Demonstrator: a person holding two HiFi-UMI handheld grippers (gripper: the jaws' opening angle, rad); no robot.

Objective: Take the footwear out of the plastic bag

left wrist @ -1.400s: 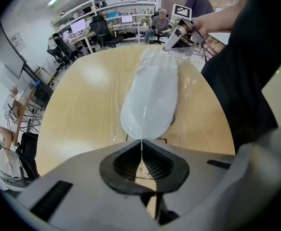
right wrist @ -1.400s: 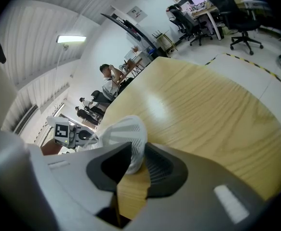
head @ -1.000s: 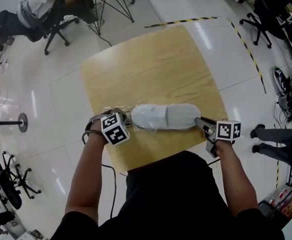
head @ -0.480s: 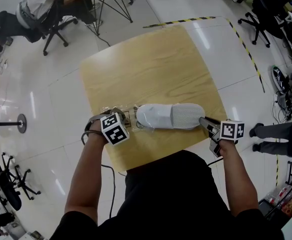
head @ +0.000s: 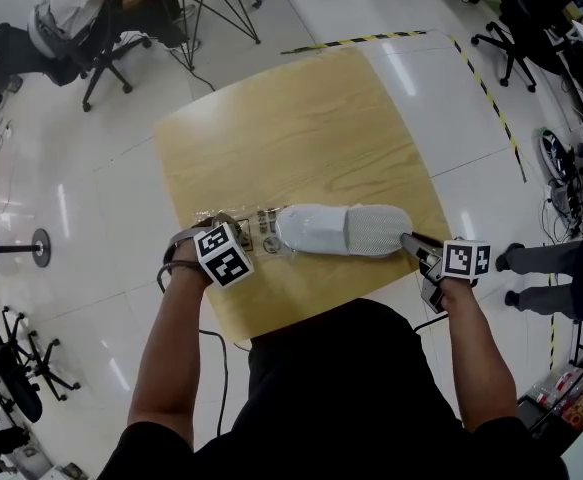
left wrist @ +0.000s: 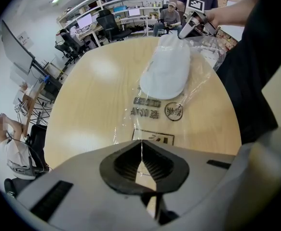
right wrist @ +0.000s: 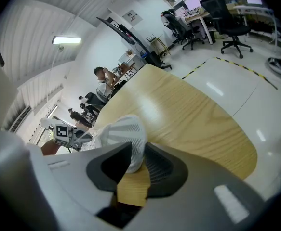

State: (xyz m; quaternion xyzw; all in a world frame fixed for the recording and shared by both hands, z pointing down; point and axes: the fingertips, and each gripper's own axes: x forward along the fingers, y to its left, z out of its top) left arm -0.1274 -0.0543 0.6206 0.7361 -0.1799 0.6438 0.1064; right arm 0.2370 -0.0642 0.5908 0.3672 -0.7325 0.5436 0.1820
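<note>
Extraction step. Left gripper (left wrist: 141,160) clamped on bag (left wrist: 152,124); right gripper (head: 408,240) grasped slipper (head: 336,230) end, table's (head: 301,118) 6 o'clock edge. Next, judged: draw slipper toward 3 o'clock, bag anchored.

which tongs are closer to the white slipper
Right. The right tongs grip one end of the white slipper; the left tongs pinch the far end of the plastic bag, clear of the slipper.

No wording is legible. The plastic bag (left wrist: 130,129) carries two lines of grey characters (left wrist: 146,107), a round symbol (left wrist: 173,111) to their right and a boxed mark (left wrist: 153,138) nearer, all unreadable. The gripper cubes show only square markers (head: 223,256).
</note>
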